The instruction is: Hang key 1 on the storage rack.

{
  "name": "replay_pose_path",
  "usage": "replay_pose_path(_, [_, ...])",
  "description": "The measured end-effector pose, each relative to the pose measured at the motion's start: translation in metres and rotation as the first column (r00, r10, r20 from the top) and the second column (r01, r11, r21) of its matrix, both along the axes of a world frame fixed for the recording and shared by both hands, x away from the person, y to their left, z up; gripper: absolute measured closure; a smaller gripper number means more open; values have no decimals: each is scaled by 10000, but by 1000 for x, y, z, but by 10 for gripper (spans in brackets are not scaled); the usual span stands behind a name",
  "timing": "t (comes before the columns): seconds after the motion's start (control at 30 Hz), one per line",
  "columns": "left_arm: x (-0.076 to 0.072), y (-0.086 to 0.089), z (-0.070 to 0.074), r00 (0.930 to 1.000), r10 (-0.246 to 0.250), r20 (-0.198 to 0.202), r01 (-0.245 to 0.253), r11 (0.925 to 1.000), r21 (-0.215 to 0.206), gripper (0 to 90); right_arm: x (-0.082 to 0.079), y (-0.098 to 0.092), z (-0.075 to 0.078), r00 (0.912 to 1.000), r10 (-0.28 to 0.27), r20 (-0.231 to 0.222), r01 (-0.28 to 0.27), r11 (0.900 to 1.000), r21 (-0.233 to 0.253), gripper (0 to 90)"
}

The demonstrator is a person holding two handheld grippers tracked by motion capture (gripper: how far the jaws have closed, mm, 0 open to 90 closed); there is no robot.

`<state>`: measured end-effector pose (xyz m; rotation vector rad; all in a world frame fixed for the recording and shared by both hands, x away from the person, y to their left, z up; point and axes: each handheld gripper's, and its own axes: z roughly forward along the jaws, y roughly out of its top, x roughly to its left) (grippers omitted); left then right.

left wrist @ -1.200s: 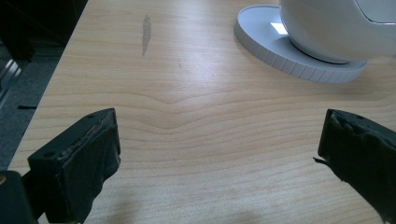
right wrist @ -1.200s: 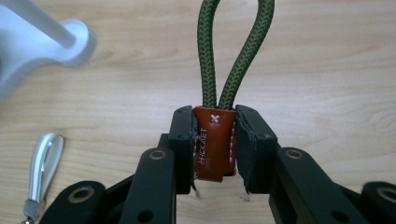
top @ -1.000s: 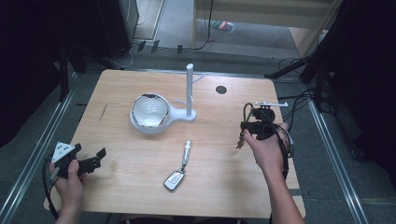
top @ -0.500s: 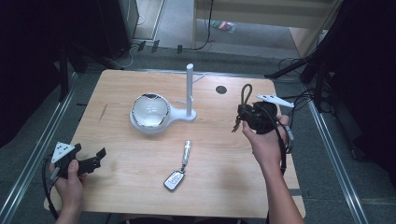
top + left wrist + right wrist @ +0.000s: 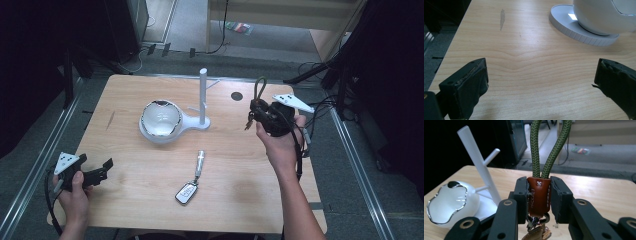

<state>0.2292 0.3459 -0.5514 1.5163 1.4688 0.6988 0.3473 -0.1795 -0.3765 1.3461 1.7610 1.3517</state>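
At the bench's point(image 5: 240, 200) near left corner, the left hand-held gripper point(image 5: 95, 172) rests low over pale wood grain, its padded black jaws spread wide with nothing between them. Further right stands a glossy white bowl point(image 5: 160, 120) with a chrome-edged opening, seated on a ribbed round base that runs into a thin white stand point(image 5: 204, 97) with short pegs, all of it hard and smooth, probably plastic. In front of it lies a second keyring point(image 5: 191, 187), a metal cylinder linked to a flat fob. At right, held clear above the bench and near the stand, the right hand-held gripper point(image 5: 539, 197) pinches a keychain point(image 5: 538, 195) by its stitched brown leather tab. A braided olive cord loop point(image 5: 549, 147) rises upright from the tab, while a metal ring and keys dangle beneath. The keychain looks light; the cord is soft and limp enough to sag, the keys free to swing, so the stiff leather tab seems the surest place to grip
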Motion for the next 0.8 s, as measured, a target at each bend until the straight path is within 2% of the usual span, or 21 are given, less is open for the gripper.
replay_pose_path(0.2, [0, 1, 0, 10000, -27, -5, 27, 10000, 19, 0, 5, 9, -1, 9991, 284, 325, -284, 9996, -27, 699])
replay_pose_path(0.33, [0, 1, 0, 10000, -48, 1, 48, 10000, 65, 0, 9, 16, -5, 9974, 482, 532, -468, 9986, -258, 697])
replay_pose_path(0.4, [0, 1, 0, 10000, -41, 10, 41, 10000, 55, 0, 12, 19, -6, 9975, 416, 570, -389, 9981, -487, 695])
replay_pose_path(0.53, [0, 1, 0, 10000, -48, -17, 49, 10000, 47, 0, 18, 25, -9, 9974, 445, 574, -400, 9962, -780, 694])
replay_pose_path(0.7, [0, 1, 0, 10000, -36, -19, 36, 10000, 36, 0, 25, 31, -13, 9960, 749, 488, -719, 9956, -601, 689])
replay_pose_path(0.8, [0, 1, 0, 10000, -27, -24, 27, 10000, 7, 0, 30, 36, -16, 9959, 855, 305, -829, 9934, -796, 690])
